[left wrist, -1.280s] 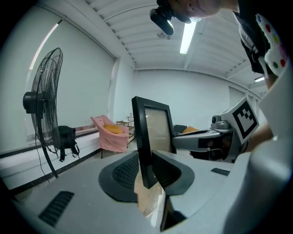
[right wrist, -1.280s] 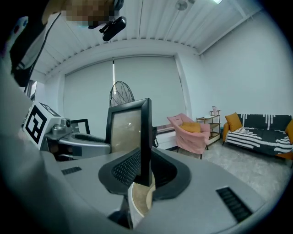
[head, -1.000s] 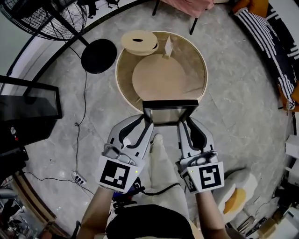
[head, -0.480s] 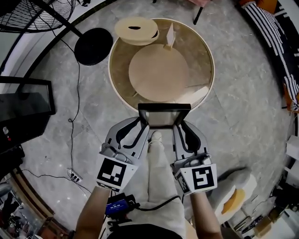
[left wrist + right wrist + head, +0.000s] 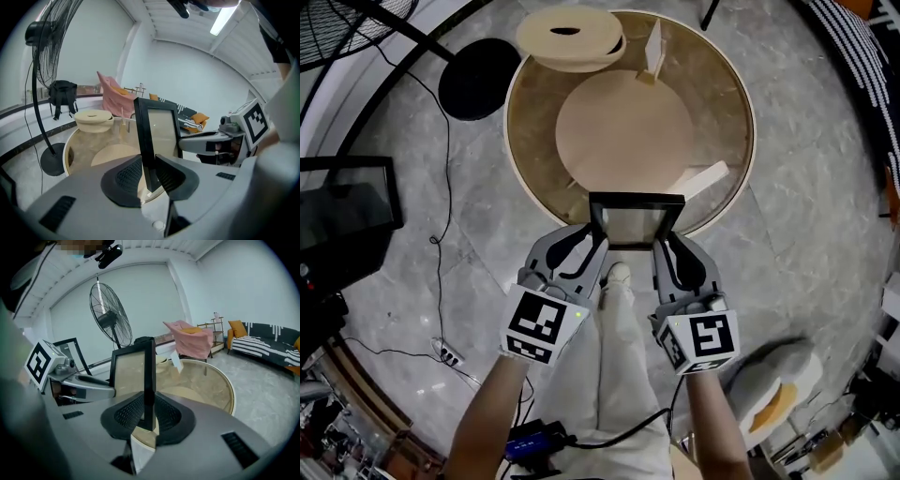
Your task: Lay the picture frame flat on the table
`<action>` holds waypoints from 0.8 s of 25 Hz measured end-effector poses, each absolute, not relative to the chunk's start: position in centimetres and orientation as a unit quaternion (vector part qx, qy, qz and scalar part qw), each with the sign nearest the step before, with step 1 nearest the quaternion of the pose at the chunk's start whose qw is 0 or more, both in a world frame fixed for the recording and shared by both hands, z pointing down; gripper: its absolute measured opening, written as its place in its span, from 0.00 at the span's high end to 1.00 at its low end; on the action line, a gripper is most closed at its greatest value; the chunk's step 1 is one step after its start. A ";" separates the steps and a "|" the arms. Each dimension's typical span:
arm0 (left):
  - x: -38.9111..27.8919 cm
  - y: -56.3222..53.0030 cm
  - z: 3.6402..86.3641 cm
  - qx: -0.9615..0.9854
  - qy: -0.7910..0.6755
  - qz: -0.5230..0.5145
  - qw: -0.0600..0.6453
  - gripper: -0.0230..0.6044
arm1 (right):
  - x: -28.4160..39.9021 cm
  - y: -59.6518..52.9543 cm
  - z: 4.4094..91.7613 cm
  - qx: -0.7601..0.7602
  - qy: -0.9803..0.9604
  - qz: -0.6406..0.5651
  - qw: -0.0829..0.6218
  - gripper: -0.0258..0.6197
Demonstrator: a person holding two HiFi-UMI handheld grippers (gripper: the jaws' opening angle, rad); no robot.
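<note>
I hold a black picture frame (image 5: 635, 221) upright between both grippers, at the near rim of the round glass table (image 5: 727, 84). My left gripper (image 5: 598, 238) is shut on the frame's left side bar (image 5: 144, 145), with both pads pressed on it. My right gripper (image 5: 660, 242) is shut on the frame's right side bar (image 5: 149, 380). The frame's pale panel (image 5: 129, 373) faces me. Its lower edge hangs just above the table's near rim.
On the table sit a round wooden disc (image 5: 623, 126), a thick pale ring-shaped piece (image 5: 570, 37) at the far left and a small white card stand (image 5: 652, 49). A fan base (image 5: 476, 66) and cables lie on the floor to the left. A black glass stand (image 5: 342, 216) is further left.
Both grippers have carried the frame forward, so it now hangs over the table's near rim rather than short of it. The grip on both side bars is unchanged.
</note>
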State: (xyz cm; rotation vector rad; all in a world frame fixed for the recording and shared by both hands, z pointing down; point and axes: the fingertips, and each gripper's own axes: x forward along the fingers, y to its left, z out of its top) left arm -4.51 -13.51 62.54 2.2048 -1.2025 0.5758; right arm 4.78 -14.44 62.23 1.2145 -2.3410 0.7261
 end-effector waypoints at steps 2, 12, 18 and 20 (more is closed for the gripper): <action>-4.8 -13.9 64.6 0.817 -0.447 0.222 0.288 0.80 | 4.5 -14.9 64.2 0.436 -0.833 0.270 0.208 0.83; -5.4 -16.1 73.8 0.794 -0.432 0.259 0.340 0.80 | 4.0 -16.6 72.6 0.434 -0.809 0.317 0.238 0.83; -5.4 -16.7 77.1 0.776 -0.421 0.280 0.376 0.80 | 4.1 -17.0 76.1 0.430 -0.795 0.354 0.239 0.83; -5.1 -17.2 77.6 0.775 -0.415 0.282 0.384 0.80 | 4.4 -17.5 76.8 0.434 -0.789 0.365 0.236 0.83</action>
